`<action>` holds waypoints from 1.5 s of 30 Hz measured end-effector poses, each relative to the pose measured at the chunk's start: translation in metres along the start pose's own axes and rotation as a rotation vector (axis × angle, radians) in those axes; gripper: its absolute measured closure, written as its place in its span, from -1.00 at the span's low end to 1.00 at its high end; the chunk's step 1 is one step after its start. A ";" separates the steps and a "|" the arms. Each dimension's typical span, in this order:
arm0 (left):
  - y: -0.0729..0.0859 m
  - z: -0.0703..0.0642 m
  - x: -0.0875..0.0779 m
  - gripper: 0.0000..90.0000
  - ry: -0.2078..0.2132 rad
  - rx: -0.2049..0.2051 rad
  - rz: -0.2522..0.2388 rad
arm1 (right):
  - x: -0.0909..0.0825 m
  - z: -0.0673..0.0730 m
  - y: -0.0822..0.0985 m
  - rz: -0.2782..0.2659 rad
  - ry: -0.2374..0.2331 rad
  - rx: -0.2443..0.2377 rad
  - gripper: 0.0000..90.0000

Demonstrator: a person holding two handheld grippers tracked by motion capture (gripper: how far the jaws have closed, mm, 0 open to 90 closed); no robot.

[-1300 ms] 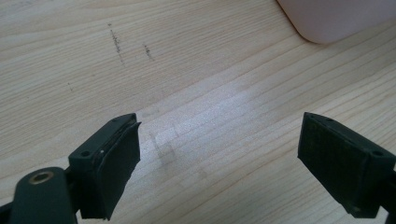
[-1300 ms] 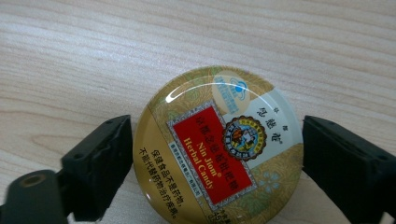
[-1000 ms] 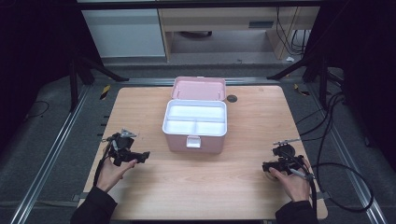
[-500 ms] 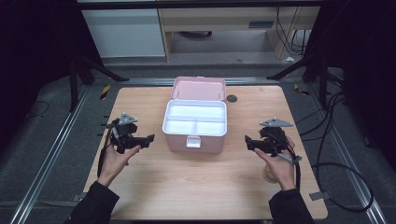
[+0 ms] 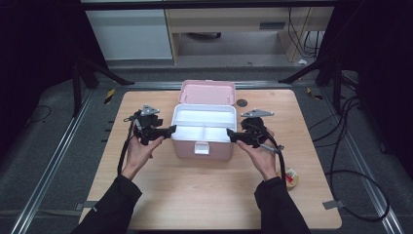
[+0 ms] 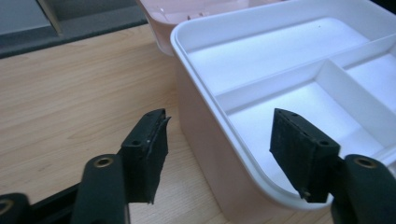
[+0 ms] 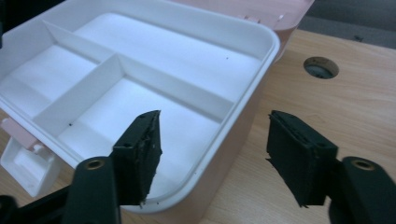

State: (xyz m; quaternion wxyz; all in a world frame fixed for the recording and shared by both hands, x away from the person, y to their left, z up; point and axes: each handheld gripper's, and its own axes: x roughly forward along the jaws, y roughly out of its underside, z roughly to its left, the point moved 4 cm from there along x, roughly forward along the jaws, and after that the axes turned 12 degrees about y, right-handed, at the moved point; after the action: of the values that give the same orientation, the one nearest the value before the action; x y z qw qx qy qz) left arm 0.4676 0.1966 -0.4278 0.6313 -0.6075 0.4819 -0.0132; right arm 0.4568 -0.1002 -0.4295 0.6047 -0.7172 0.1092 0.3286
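- The pink box (image 5: pixel 203 131) sits mid-table (image 5: pixel 195 195), lid back, white tray (image 6: pixel 280 70) on top
- left gripper (image 5: pixel 165 131) straddles the tray's left rim; right gripper (image 5: pixel 233 136) straddles its right rim
- Both jaws have just been closing, pads not yet pressing; tray's long axis runs between them

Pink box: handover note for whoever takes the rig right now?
Left gripper: open, jaws just been closing, straddling the left rim of the white tray; pads not yet pressing.
Right gripper: open, jaws just been closing, straddling the tray's right rim, no contact.
Pink box: mid-table, lid swung back open, tray seated inside, its compartments empty.
Done: lid open, both grippers brought to the tray's ends.
Left: probably grip both rims and lift the tray out; nothing lifted yet.
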 end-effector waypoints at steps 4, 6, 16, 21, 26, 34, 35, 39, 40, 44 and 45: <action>0.004 0.001 0.011 0.06 0.025 -0.010 0.033 | 0.008 0.001 0.004 0.022 0.013 -0.019 0.06; 0.004 0.001 0.012 0.18 0.039 -0.013 0.035 | 0.009 0.000 0.006 0.023 -0.007 -0.003 0.16; 0.012 -0.018 0.005 0.26 0.013 0.020 0.070 | 0.008 0.001 0.007 0.024 -0.032 -0.017 0.32; 0.017 -0.022 -0.001 0.24 0.015 0.026 0.082 | 0.002 0.006 0.009 0.039 -0.030 -0.031 0.33; 0.020 -0.023 -0.005 0.24 0.026 0.023 0.087 | -0.003 0.012 0.011 0.057 -0.015 -0.049 0.33; 0.023 -0.023 -0.005 0.30 0.020 0.033 0.102 | -0.010 0.017 0.016 0.063 -0.006 -0.040 0.32; 0.024 -0.024 -0.006 0.30 0.021 0.034 0.106 | -0.010 0.017 0.016 0.063 -0.006 -0.042 0.32; 0.025 -0.025 -0.008 0.30 0.021 0.044 0.106 | -0.013 0.019 0.018 0.065 -0.003 -0.045 0.32; 0.026 -0.025 -0.008 0.31 0.023 0.045 0.109 | -0.015 0.021 0.019 0.066 0.003 -0.049 0.31; 0.025 -0.024 -0.008 0.31 0.026 0.051 0.105 | -0.016 0.021 0.020 0.063 0.001 -0.038 0.27; 0.024 -0.024 -0.009 0.30 0.032 0.054 0.104 | -0.016 0.021 0.020 0.064 -0.011 -0.042 0.17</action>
State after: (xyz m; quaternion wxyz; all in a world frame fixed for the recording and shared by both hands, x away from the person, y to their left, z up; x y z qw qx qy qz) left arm 0.4340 0.1900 -0.4369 0.6397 -0.5639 0.5223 -0.0030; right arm 0.4264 -0.0890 -0.4369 0.5792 -0.7242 0.1215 0.3540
